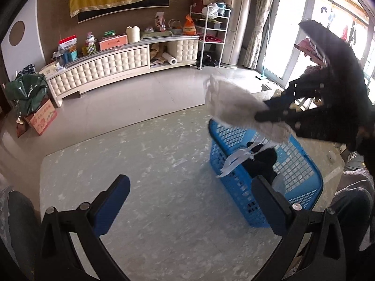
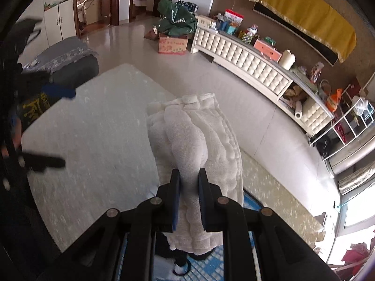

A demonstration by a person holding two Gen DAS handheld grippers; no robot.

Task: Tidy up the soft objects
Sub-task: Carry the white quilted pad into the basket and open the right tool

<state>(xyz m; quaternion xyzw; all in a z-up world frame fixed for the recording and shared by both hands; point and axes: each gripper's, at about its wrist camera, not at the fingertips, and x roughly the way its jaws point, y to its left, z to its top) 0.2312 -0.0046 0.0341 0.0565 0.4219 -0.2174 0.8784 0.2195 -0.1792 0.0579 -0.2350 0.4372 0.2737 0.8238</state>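
My right gripper (image 2: 189, 175) is shut on a white gauze cloth (image 2: 194, 128), which drapes forward over the fingers and hangs down behind them. In the left wrist view that same cloth (image 1: 234, 107) is held up in the right gripper (image 1: 260, 114), above the far corner of a blue mesh basket (image 1: 234, 182). The basket stands on the pale speckled table (image 1: 140, 164) and holds a black garment (image 1: 264, 161) and a white strip of fabric (image 1: 236, 159). My left gripper (image 1: 189, 182) is open with nothing between its fingers, above the table to the left of the basket.
A long cream cabinet (image 1: 105, 70) crowded with boxes runs along the far wall. A cardboard box (image 1: 43, 119) with a green bag (image 1: 25, 91) stands on the floor at its left end, and a white wire rack (image 1: 213, 39) at its right. A grey cushion (image 2: 70, 56) lies beside the table.
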